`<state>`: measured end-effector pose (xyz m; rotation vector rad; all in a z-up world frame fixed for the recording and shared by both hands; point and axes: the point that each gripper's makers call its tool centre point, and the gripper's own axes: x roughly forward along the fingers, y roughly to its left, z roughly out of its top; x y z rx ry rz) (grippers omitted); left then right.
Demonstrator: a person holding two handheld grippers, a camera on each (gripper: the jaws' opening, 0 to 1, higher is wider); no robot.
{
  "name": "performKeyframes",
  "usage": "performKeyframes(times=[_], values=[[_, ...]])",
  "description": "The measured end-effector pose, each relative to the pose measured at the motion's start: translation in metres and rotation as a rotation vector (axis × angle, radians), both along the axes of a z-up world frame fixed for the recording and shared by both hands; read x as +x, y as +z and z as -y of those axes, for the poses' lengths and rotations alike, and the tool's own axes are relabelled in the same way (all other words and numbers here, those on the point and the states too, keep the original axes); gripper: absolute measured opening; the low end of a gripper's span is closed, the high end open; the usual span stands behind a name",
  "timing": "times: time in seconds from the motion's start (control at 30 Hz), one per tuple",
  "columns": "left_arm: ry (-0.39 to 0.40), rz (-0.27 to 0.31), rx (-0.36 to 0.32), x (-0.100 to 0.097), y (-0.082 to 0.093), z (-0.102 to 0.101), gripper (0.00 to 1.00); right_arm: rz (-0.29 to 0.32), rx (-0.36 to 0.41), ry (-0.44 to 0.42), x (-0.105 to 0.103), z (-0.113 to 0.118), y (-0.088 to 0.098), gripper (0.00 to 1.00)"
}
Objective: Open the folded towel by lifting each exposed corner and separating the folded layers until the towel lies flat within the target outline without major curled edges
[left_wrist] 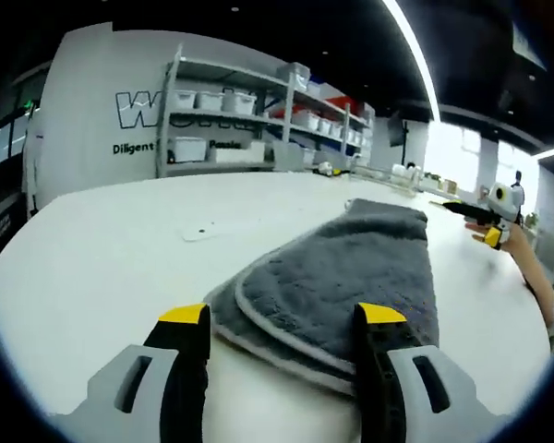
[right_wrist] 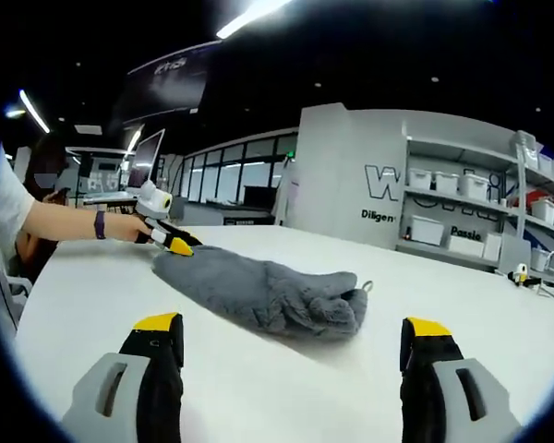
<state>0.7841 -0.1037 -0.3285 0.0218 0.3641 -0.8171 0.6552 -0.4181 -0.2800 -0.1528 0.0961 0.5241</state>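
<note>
White and broad, the tabletop [left_wrist: 102,268] runs back toward grey metal shelving [left_wrist: 249,115] stacked with pale storage bins against a lettered wall, and the landmark for everything else is the folded grey plush towel with a pale trimmed edge [left_wrist: 337,281] lying on it. In the left gripper view, the left gripper [left_wrist: 283,318] hangs low at the towel's near rounded corner with its yellow-tipped black jaws spread wide: one tip stands over bare table just beside the towel's edge, the other over the towel's top layer, and nothing is pinched between them. Beyond the towel's far end, the right gripper [left_wrist: 487,221] comes in on a person's forearm. In the right gripper view, a second gripper [right_wrist: 171,242], held by a person's hand wearing a dark wristband, sits at the towel's [right_wrist: 263,291] far end with its tips close to or touching the cloth; whether it is pinching the cloth I cannot tell. Nearer the camera, the right gripper [right_wrist: 291,337] has its jaws spread wide, well short of the towel's bunched end with its small hanging loop. No target outline shows on the table. Judging by the layers lying stacked, unfolding has barely begun; the next move calls for closing on only the top layer's corner and peeling it up and away.
</note>
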Motion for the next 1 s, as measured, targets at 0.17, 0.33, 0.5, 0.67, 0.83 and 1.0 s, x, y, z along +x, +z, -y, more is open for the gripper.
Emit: performKeyframes(times=[0.17,0.33,0.5,0.67,0.83,1.0], values=[[-0.005,0.001,0.011,-0.004,-0.003,0.005,0.54,-0.006,0.003,-0.006,0.001,0.001,-0.002,0.99],[-0.024,-0.010,0.010,-0.010,-0.006,0.013,0.46,-0.014,0.003,-0.013,0.001,0.001,-0.004,0.99],[-0.026,-0.004,0.030,-0.011,-0.009,0.015,0.44,-0.016,-0.001,-0.015,0.003,0.002,-0.004,0.99],[-0.026,0.006,0.028,-0.001,-0.007,0.010,0.41,-0.019,-0.002,-0.021,0.004,0.004,-0.005,0.99],[-0.039,0.033,0.045,-0.001,-0.004,0.011,0.33,-0.024,-0.009,-0.018,0.004,0.002,-0.007,0.99],[-0.065,0.077,0.070,-0.004,0.000,0.015,0.22,-0.027,-0.008,-0.021,0.004,0.002,-0.008,0.99]])
